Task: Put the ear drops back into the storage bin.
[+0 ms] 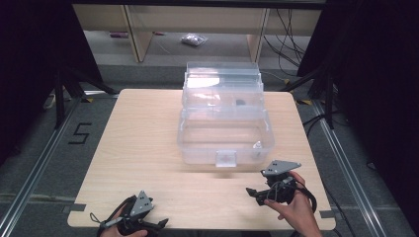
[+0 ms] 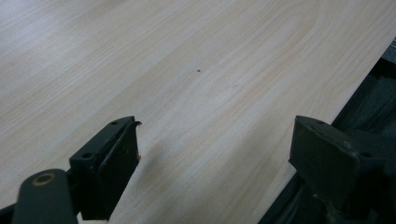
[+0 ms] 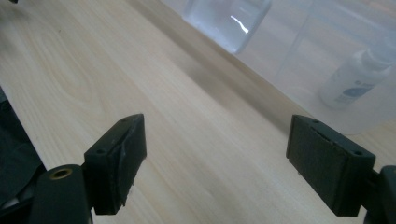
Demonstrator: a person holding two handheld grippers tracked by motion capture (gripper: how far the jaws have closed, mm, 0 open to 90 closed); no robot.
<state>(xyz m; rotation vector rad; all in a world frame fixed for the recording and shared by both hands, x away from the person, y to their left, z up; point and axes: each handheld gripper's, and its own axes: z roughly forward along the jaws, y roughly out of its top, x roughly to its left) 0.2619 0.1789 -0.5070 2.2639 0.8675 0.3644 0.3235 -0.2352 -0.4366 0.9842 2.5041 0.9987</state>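
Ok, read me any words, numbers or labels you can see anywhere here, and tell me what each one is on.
"5": black marking on the grey floor, left of the table.
Bottle inside the clear box: bluish label print, too blurred to read.
Both grippers, the left gripper and the right gripper, carry no readable text.

Item logged from my station: one light wood-grain table (image 1: 148, 148), rounded corners. On it I count a clear plastic storage box (image 1: 225, 143) with tiered trays opened, standing right of centre toward the far edge, its latch facing near.
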